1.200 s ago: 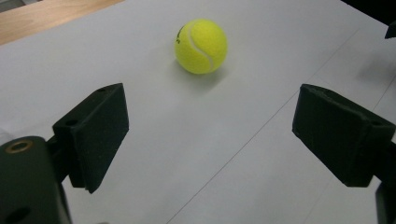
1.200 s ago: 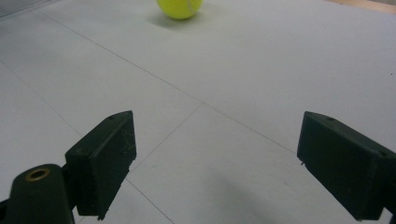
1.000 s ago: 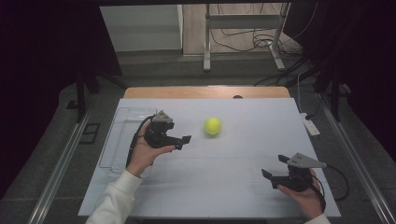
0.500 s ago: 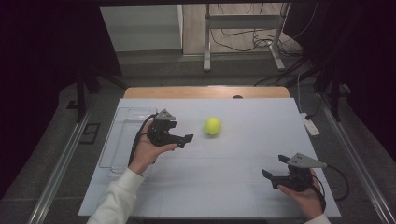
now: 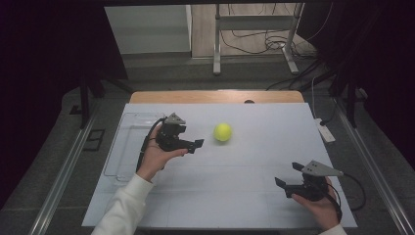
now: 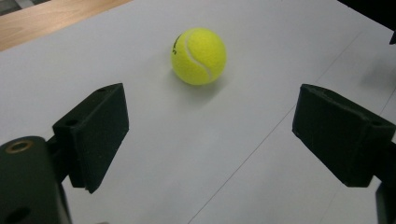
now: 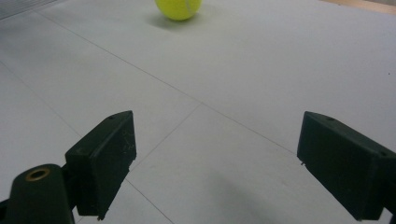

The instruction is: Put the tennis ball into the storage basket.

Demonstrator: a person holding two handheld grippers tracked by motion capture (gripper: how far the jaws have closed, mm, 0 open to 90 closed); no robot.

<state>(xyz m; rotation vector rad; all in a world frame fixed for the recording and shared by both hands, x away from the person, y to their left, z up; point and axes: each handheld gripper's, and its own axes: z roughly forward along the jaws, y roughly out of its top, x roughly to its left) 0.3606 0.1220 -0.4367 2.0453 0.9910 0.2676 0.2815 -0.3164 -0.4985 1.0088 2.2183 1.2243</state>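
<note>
White sheeting covers the table (image 5: 244,196), with a strip of bare wood along its far edge and a dark room with cables and a metal stand behind it. One yellow tennis ball (image 5: 222,131) lies on the sheet, a little left of centre and toward the far side, free of any touch.

Two grippers are in play, one in each hand. The left gripper (image 5: 195,145) is on the left side of the table, pointing right at the ball from near it; its jaws stand wide apart with nothing between them. In the left gripper view the ball (image 6: 199,56) sits ahead of the jaws, beyond their tips, with bare sheet in the gap. The right gripper (image 5: 288,176) is at the near right, well apart from the ball, held low over the sheet. Its jaws are also spread wide and grip nothing; in the right gripper view the ball (image 7: 179,8) shows far off at the top edge.

One clear tray (image 5: 122,147) lies at the left edge of the table, just left of the left hand. One white power strip (image 5: 325,132) lies off the right edge.
</note>
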